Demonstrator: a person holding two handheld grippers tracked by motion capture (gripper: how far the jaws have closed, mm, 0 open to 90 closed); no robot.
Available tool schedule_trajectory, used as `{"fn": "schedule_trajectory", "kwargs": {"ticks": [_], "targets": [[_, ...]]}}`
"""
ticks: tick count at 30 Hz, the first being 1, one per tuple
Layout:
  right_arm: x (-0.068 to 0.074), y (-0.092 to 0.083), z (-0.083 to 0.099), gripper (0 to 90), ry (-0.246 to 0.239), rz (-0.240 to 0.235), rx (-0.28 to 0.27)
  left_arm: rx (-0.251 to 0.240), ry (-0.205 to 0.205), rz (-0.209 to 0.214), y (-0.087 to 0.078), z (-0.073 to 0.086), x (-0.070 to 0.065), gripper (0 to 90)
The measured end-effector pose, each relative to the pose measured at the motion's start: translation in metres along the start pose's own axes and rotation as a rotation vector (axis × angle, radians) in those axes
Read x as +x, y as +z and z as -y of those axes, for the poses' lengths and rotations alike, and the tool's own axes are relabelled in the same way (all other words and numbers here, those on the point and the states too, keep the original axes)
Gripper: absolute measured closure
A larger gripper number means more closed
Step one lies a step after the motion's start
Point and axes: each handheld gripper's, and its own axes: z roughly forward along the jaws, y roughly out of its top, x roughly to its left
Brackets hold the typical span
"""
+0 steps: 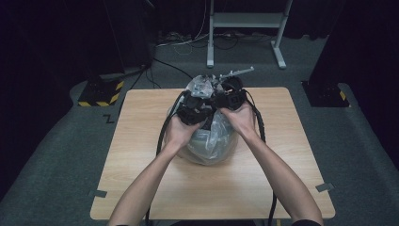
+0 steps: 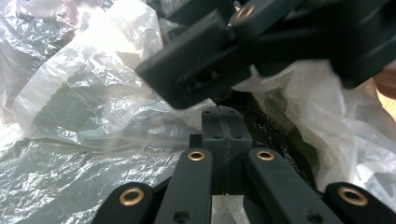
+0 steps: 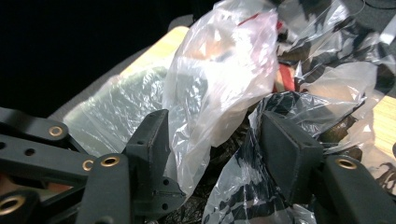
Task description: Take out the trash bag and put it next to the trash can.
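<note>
A bulging clear plastic bag stands in the middle of the wooden table, and both grippers meet at its gathered top. My left gripper is shut, its two jaws pressed flat together with a thin fold of the bag's film pinched between them. My right gripper is open in its own view. A loose fold of the bag hangs between its pads without being squeezed. In the left gripper view the right gripper crosses just above my left jaws. Dark contents show through the film.
The table's bare wood surrounds the bag on all sides. Behind the table stands a grey metal frame on two feet, with cables on the floor. Yellow-and-black striped bases sit at the far left and far right. Each gripper trails a black cable.
</note>
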Motion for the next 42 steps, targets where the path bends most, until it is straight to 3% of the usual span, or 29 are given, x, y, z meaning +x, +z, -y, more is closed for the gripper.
{"fn": "schedule_trajectory", "kwargs": {"ticks": [2,9,14,17,23,27,33,42], "targets": [[0.001,0.001,0.000,47.9,-0.007,0.007,0.008,-0.005,0.002,0.002,0.000,0.000,0.000,90.0],[0.002,0.006,0.001,77.3,-0.034,0.028,0.037,-0.009,-0.005,0.006,-0.001,0.001,0.002,88.9],[0.001,0.007,0.002,88.2,-0.046,0.029,0.048,-0.006,-0.002,0.010,-0.003,0.003,0.004,74.2],[0.000,0.007,0.001,89.3,-0.050,0.030,0.045,-0.041,0.001,-0.005,-0.008,0.007,0.005,58.8],[0.001,0.003,-0.001,89.6,-0.063,0.034,0.035,-0.089,0.003,-0.071,-0.021,0.014,0.008,47.0],[0.001,-0.001,-0.005,89.7,-0.080,0.038,0.032,-0.123,-0.035,-0.097,-0.028,0.021,0.017,42.2],[0.001,-0.009,-0.009,89.7,-0.094,0.044,0.027,-0.203,-0.098,-0.089,-0.040,0.036,0.028,39.4],[0.002,-0.014,-0.013,89.8,-0.105,0.068,0.020,-0.326,-0.148,-0.062,-0.064,0.050,0.037,36.3]]}}
